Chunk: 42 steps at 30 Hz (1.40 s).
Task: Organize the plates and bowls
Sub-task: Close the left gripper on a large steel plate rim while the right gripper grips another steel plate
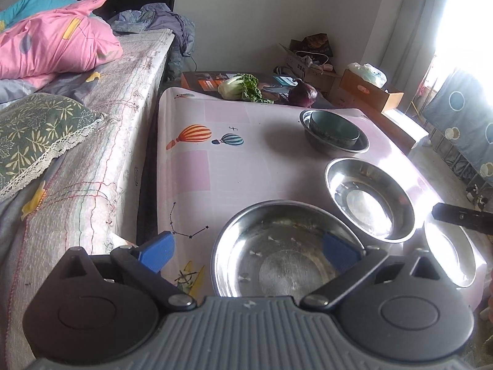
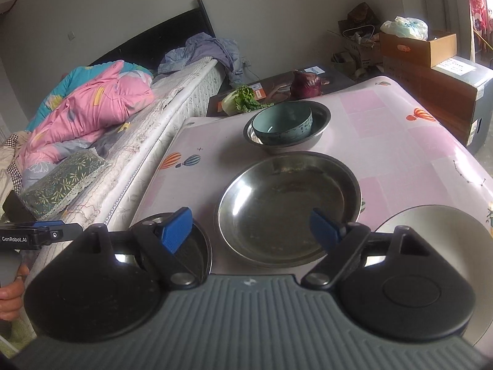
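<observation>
Right wrist: plate partly hidden

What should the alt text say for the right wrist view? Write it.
An open right gripper hovers over a wide steel dish on a pink patterned table. Behind it a teal bowl sits inside a steel bowl, a bed alongside.

Home bedroom: bed, quilt.

"GenRobot.AI" printed white on black left gripper body, right-wrist view.
</observation>
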{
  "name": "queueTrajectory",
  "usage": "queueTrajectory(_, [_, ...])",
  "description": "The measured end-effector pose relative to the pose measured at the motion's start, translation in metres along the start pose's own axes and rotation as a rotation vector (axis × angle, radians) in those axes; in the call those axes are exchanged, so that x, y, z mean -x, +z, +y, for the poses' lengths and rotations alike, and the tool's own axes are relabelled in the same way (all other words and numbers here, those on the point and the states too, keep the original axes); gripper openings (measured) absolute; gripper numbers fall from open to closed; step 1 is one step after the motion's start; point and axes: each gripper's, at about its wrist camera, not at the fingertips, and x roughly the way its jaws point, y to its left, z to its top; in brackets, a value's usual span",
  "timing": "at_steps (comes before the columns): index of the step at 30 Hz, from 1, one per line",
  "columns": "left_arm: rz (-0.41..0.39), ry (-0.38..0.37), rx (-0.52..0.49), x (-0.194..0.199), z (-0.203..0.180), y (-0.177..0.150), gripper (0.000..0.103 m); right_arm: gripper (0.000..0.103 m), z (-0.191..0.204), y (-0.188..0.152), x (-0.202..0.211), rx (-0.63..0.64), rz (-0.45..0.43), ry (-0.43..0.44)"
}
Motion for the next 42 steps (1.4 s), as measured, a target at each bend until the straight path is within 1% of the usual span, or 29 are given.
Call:
queueTrajectory(3, [0.016,-0.030,0.029,0.001,0.007,-0.015,0.103,0.083,0.015,-0.023,-0.015,-0.014,0.050,0.035])
queueTrajectory(6, [0.043,-0.105,0.089,0.000,0.016,-0.028,0.103,0.083,0.025,-0.041,-0.025,-0.036,0.089,0.071])
queueTrajectory(8, [0.051,-0.123,0.127,-0.001,0.022,-0.037,0.103,0.083,0.031,-0.051,-0.035,-0.048,0.112,0.095])
queueTrajectory(11, [0.048,-0.085,0.145,-0.004,0.027,-0.050,0.103,0.083,0.039,-0.064,-0.045,-0.048,0.139,0.100])
queueTrajectory(13, [0.052,-0.060,0.135,-0.007,0.027,-0.056,0.103,0.083,0.043,-0.070,-0.050,-0.052,0.153,0.102])
queueTrajectory(16, [0.056,-0.025,0.069,-0.014,0.020,-0.060,0.103,0.083,0.046,-0.070,-0.058,-0.061,0.158,0.101])
queueTrajectory(18, [0.039,0.008,0.029,-0.016,0.014,-0.063,0.103,0.083,0.046,-0.068,-0.064,-0.073,0.155,0.101])
queueTrajectory(21, [0.014,0.032,-0.003,-0.019,0.009,-0.064,0.102,0.082,0.046,-0.062,-0.070,-0.070,0.145,0.100])
queueTrajectory(23, [0.001,0.038,-0.019,-0.023,0.006,-0.063,0.101,0.078,0.049,-0.060,-0.075,-0.055,0.137,0.090])
queueTrajectory(24, [0.000,0.047,-0.027,-0.026,0.005,-0.064,0.098,0.077,0.050,-0.060,-0.079,-0.047,0.138,0.083])
queueTrajectory(26, [0.013,0.068,-0.042,-0.034,0.004,-0.064,0.091,0.069,0.050,-0.059,-0.086,-0.045,0.145,0.076])
queueTrajectory(28, [0.030,0.075,-0.045,-0.040,0.004,-0.064,0.078,0.064,0.051,-0.059,-0.092,-0.048,0.151,0.072])
queueTrajectory(31, [0.050,0.060,-0.034,-0.045,0.005,-0.065,0.069,0.056,0.051,-0.061,-0.098,-0.043,0.156,0.056])
queueTrajectory(33, [0.055,0.057,-0.031,-0.046,0.003,-0.065,0.067,0.051,0.051,-0.061,-0.100,-0.039,0.161,0.054])
queueTrajectory(35, [0.062,0.065,-0.035,-0.048,0.002,-0.064,0.059,0.044,0.050,-0.062,-0.102,-0.034,0.169,0.050])
queueTrajectory(36, [0.067,0.067,-0.035,-0.049,0.001,-0.064,0.053,0.041,0.050,-0.063,-0.103,-0.034,0.171,0.051])
queueTrajectory(37, [0.074,0.067,-0.034,-0.050,0.000,-0.062,0.047,0.033,0.049,-0.063,-0.103,-0.034,0.173,0.054])
queueTrajectory(38, [0.078,0.067,-0.034,-0.051,-0.001,-0.062,0.045,0.026,0.049,-0.063,-0.103,-0.035,0.174,0.057])
queueTrajectory(40, [0.091,0.068,-0.041,-0.052,-0.003,-0.060,0.041,0.018,0.049,-0.062,-0.103,-0.032,0.174,0.063])
queueTrajectory(42, [0.101,0.067,-0.049,-0.053,-0.005,-0.060,0.040,0.015,0.049,-0.062,-0.101,-0.024,0.173,0.060])
